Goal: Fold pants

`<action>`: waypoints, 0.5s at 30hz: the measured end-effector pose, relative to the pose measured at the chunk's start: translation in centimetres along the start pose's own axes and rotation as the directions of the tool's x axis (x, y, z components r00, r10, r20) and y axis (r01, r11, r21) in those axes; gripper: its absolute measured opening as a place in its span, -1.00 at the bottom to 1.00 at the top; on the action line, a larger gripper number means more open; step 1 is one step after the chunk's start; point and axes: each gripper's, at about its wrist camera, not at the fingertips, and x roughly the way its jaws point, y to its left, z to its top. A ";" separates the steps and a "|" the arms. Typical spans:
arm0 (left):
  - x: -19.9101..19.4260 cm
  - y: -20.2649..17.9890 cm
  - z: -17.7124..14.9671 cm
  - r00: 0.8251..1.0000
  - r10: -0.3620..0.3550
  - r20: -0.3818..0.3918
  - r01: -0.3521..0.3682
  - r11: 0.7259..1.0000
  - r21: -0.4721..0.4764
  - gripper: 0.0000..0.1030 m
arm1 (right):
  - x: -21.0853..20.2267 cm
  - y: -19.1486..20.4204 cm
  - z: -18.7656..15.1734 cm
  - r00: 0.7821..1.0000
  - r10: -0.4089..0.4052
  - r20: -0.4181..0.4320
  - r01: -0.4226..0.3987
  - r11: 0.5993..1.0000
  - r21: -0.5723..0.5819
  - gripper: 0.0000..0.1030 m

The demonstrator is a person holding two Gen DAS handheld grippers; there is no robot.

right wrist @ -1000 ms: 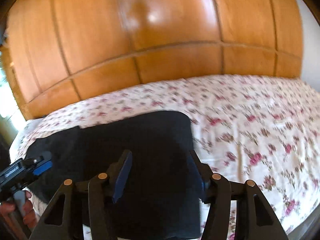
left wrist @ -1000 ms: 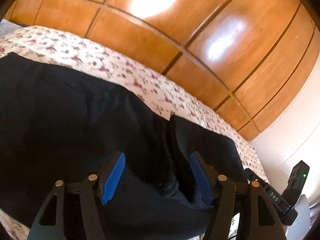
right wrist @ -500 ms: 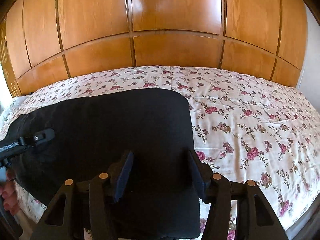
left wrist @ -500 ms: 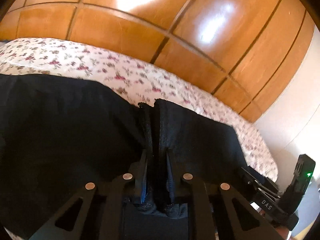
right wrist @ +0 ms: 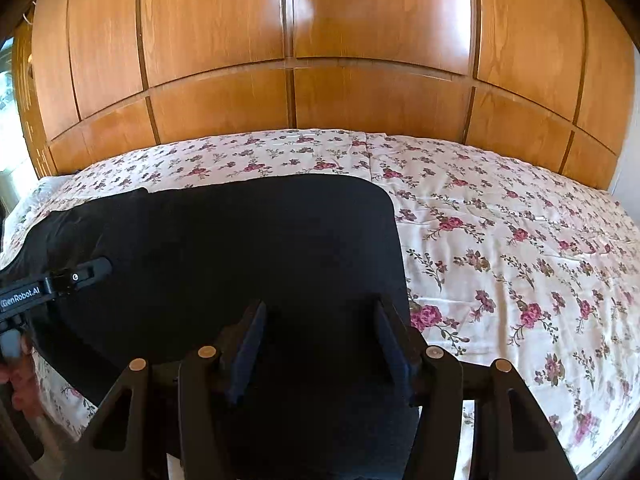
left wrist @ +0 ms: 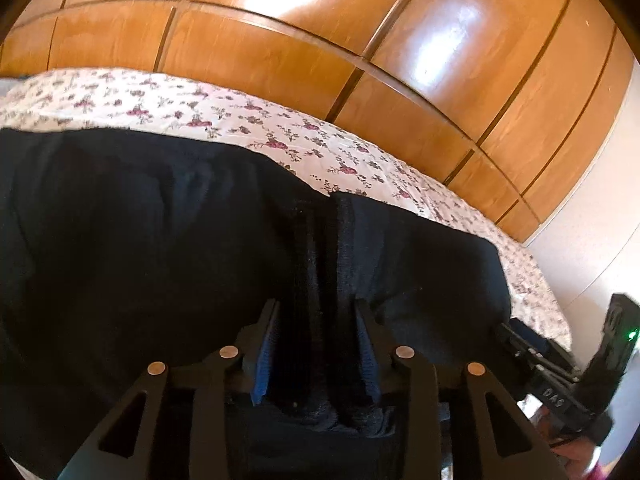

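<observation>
Black pants lie spread across the near left part of a floral bedspread. In the left wrist view the pants fill the lower frame. My left gripper is shut on a bunched ridge of the pants' edge, which stands up between the blue pads. My right gripper is open, its jaws wide apart over the near right end of the pants, holding nothing. The left gripper also shows at the left edge of the right wrist view.
A glossy wooden wardrobe runs along the far side of the bed. A white wall stands to the right. The right gripper's body shows at the lower right of the left wrist view. Bare bedspread lies right of the pants.
My left gripper closed on the pants' edge, gathering it into a ridge, then eased slightly wider. The right gripper stayed open and settled over the pants' right end.
</observation>
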 end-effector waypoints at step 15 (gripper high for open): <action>-7.3 7.6 0.6 0.995 0.060 0.081 -0.040 0.972 -0.230 -0.23 | -0.2 0.1 -0.2 1.000 -0.001 0.016 0.001 1.000 0.020 0.14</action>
